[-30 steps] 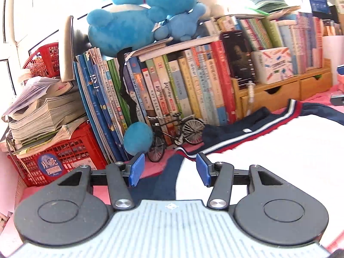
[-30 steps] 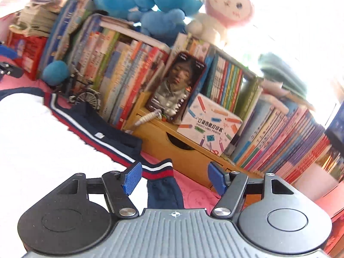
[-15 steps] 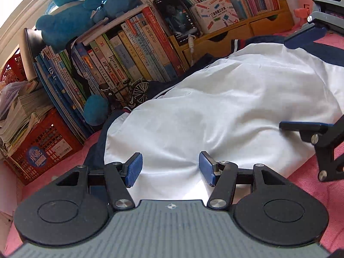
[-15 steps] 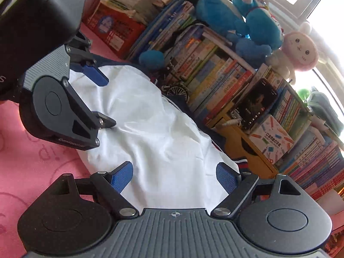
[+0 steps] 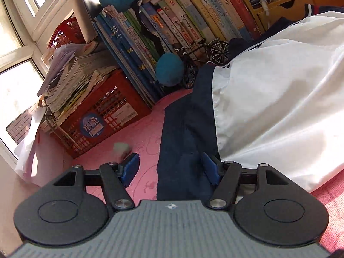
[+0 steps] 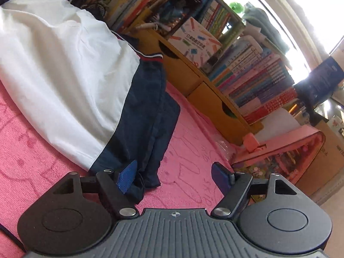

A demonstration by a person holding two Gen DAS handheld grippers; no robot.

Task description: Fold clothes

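Both tools are seen low over a pink mat, one at each end of a white and navy jacket spread flat on it. On the left tool the blue pads stand well apart and are opening; the navy sleeve runs up between them, its edge just beside the right pad, and no pad is seen to press on it. To the left of that sleeve a strip of bare mat lies open, bounded at the far left by a red crate stacked with papers, and at the far side by a row of books, a blue plush ball and a small model bicycle that stand just beside the jacket's far edge.

On the right tool the pads also stand wide and are closing; the crumpled end of the other navy sleeve lies against the left pad, while the right pad hangs over bare mat. Open mat stretches right of this sleeve as far as a wooden drawer unit carrying more books, and a pink case at the near right. The jacket's white body fills the left and far side of this view.
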